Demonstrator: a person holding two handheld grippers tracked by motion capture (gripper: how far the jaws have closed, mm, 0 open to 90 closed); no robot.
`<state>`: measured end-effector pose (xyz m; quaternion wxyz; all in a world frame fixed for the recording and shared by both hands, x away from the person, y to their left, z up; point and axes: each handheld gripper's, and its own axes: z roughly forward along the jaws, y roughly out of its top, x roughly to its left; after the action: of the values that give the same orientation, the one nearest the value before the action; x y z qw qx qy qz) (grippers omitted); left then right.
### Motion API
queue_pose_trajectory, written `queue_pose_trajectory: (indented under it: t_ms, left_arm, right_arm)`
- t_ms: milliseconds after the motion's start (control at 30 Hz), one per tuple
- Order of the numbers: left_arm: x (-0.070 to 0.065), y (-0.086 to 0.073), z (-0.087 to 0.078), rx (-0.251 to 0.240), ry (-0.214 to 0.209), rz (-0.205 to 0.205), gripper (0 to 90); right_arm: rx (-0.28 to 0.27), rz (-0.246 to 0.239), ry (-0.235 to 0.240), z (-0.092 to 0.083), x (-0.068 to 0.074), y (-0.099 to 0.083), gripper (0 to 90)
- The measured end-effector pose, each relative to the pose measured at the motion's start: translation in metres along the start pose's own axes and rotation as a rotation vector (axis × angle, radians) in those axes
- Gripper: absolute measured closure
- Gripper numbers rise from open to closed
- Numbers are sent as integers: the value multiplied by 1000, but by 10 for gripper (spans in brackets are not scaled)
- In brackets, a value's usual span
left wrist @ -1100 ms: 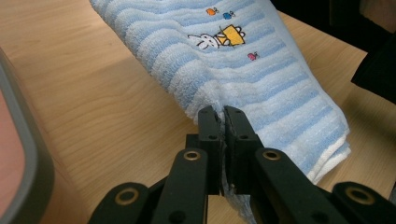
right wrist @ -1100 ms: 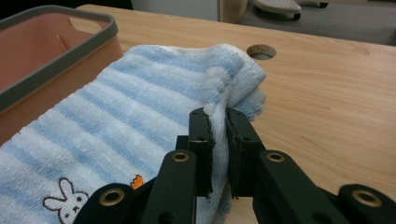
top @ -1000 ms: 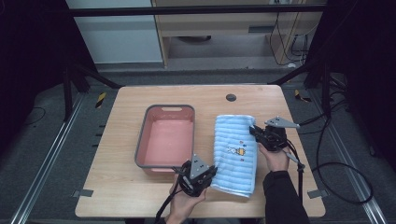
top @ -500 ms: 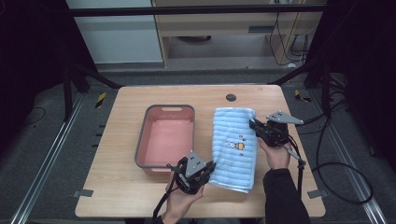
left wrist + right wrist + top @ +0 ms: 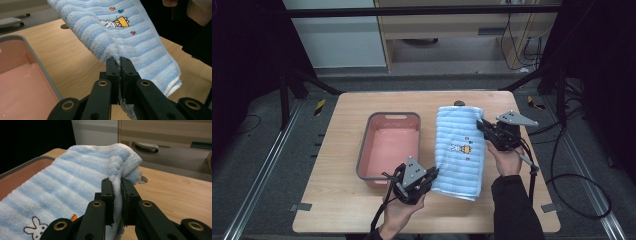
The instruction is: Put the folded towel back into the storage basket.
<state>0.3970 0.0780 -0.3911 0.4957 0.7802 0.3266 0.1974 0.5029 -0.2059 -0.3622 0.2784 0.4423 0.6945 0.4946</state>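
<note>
A folded blue-and-white striped towel (image 5: 460, 150) with a small rabbit picture hangs lifted off the wooden table (image 5: 337, 200), held between both grippers. My left gripper (image 5: 430, 176) is shut on the towel's near left edge (image 5: 120, 53), the cloth pinched between its black jaws. At the towel's far right edge (image 5: 120, 173), my right gripper (image 5: 482, 126) is shut on the cloth. The towel (image 5: 62, 185) sags from that high far end toward the low near end. A pink tray with a grey rim (image 5: 364, 150) lies just left of the towel.
The tray (image 5: 37, 62) stands close beside my left gripper. A small dark round hole (image 5: 459, 104) sits in the table near its far edge. Cables trail off the right side of the table, and a wooden cabinet stands behind it.
Both grippers have risen with the towel, which now hangs higher off the table. The left gripper has shifted slightly left along the near edge.
</note>
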Motion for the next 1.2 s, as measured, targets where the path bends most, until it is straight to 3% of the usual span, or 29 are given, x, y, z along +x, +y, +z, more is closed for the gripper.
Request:
queue_pose_trajectory:
  t_ms: [667,1200]
  left_arm:
    - [20,14,-32,-63,43,-2,859]
    - [51,16,-65,-103,114,-9,859]
  right_arm:
    - [-38,-49,18,7,28,40,823]
    - [-64,-87,66,28,64,69,823]
